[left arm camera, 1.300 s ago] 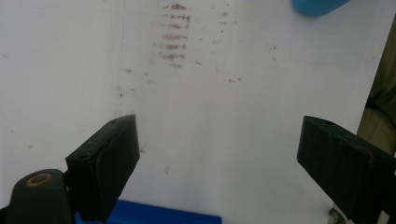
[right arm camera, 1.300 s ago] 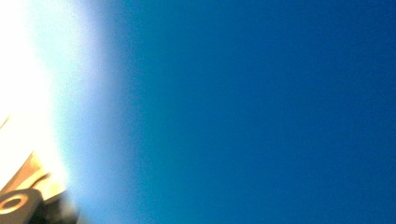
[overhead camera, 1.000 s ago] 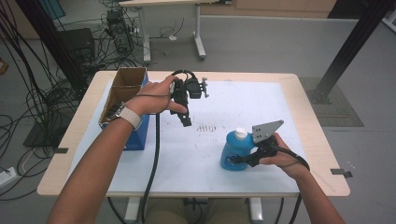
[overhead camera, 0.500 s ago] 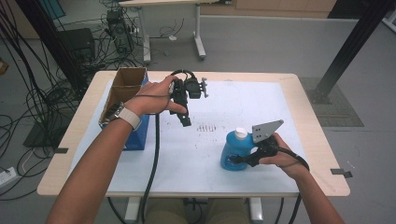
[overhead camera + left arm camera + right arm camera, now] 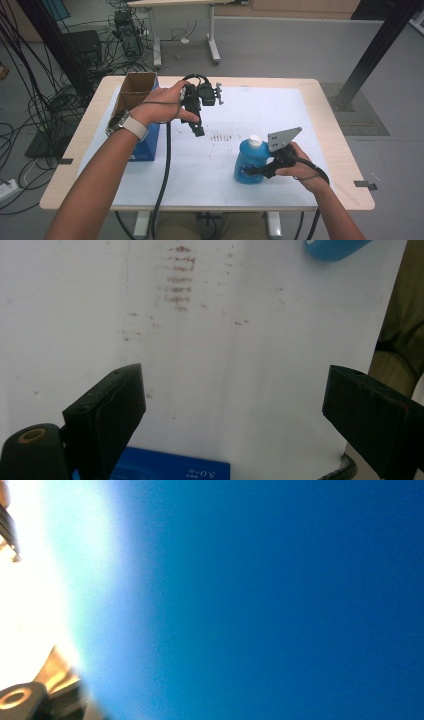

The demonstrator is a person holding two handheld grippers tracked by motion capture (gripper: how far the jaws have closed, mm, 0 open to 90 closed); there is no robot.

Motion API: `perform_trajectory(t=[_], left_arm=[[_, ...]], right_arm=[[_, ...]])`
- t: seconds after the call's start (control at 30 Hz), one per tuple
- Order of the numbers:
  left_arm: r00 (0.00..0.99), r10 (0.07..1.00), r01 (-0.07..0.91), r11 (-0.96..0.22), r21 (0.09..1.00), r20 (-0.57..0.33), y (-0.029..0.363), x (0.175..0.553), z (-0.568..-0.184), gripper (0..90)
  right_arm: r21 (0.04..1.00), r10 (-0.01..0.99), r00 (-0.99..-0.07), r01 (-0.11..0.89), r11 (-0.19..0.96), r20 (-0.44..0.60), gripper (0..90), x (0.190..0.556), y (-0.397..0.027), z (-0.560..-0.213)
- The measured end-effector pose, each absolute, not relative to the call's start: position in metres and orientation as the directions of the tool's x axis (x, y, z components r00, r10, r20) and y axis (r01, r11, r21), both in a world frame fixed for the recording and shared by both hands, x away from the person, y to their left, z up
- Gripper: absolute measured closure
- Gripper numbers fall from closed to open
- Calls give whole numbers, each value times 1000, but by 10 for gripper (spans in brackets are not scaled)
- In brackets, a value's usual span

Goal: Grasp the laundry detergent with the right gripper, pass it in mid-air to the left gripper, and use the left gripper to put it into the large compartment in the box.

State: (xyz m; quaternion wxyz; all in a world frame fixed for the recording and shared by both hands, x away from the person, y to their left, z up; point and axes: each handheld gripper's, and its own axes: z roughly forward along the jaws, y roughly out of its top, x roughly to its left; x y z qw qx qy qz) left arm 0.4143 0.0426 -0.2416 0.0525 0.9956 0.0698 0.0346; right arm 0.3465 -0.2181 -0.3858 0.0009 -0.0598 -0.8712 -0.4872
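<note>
High view: The surface (image 5: 330, 107) is a light wood-edged top covered by a white sheet, which bears a patch of small dark marks (image 5: 226, 136) near its centre. A blue bottle with a white cap (image 5: 249, 161) stands upright at about 5 o'clock from that patch, near the front edge. The right tool (image 5: 256, 171) is closed on the bottle's lower body; the grey three-cornered plate (image 5: 283, 138) sits above the right hand (image 5: 298, 165). The left tool (image 5: 198, 131) is held in the left hand (image 5: 162, 104) above the sheet at 11 o'clock from the marks, well apart from the bottle, pointing down. An open cardboard box (image 5: 134, 91) stands at the surface's 9 o'clock side, with a blue box (image 5: 150, 143) just in front of it. The room has a grey floor (image 5: 280, 52), bundles of black cables (image 5: 35, 75) at 9 o'clock, a second desk's legs (image 5: 214, 42) at 12 o'clock and a black post (image 5: 372, 52) at 2 o'clock.

Left gripper view: The jaws stand wide apart, having just been opening, with nothing between them. The white sheet (image 5: 75, 315) lies below with brownish marks (image 5: 177, 280) at 12 o'clock, the bottle's blue edge (image 5: 332, 249) at 1 o'clock, and the blue box (image 5: 170, 469) at 6 o'clock.

Right gripper view: The bottle's blue wall (image 5: 280, 600) lies pressed close to the lens, blurred.
</note>
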Motion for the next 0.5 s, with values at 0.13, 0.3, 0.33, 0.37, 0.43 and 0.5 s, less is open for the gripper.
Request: perform_trajectory(t=[0.13,0.3,0.33,0.37,0.43,0.5], left_arm=[[988,136,128,-986,105,71,43,409,-232,90],[989,123,114,-988,104,83,42,400,-217,84],[989,118,109,-989,104,86,41,398,-213,84],[990,114,105,-989,104,87,41,396,-211,84],[990,108,98,-990,106,92,39,392,-205,86],[991,95,85,-991,106,94,37,388,-199,87]], right_arm=[[846,111,-992,111,521,62,439,349,-215,-374],[853,118,-991,111,511,59,437,350,-210,-361],[854,124,-991,111,509,55,437,351,-209,-359],[853,125,-991,111,510,54,437,351,-208,-357],[849,118,-991,112,516,59,438,351,-205,-353],[847,115,-992,106,521,53,438,351,-201,-349]])
